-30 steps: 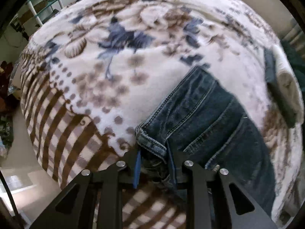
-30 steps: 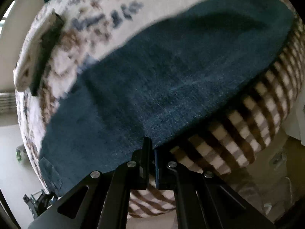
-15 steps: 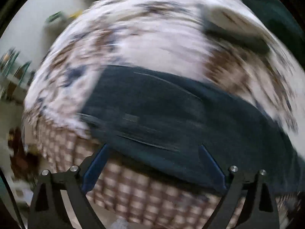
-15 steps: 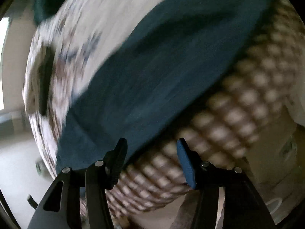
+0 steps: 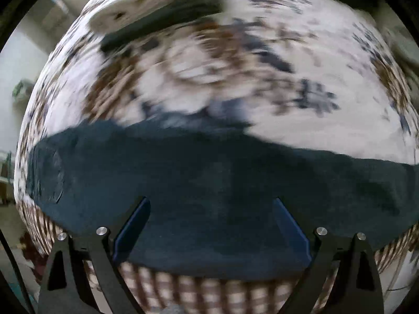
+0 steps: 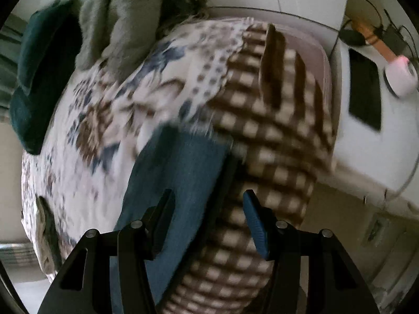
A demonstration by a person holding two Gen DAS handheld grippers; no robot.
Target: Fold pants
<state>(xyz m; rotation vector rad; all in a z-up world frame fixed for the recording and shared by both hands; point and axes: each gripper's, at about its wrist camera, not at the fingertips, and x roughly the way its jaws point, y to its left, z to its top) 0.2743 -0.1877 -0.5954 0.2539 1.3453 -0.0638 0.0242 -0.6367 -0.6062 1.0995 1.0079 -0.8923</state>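
We saw the pants lying flat along the near edge of the bed's patterned blanket, by its checked border. The left gripper hung over them with its jaws spread wide and empty, having just opened. The right gripper had likewise just opened and gripped nothing, above the pants' end near the blanket's corner.

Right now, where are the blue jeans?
The jeans lie flat on the patterned blanket, along its checked near edge, under both open grippers in both wrist views.
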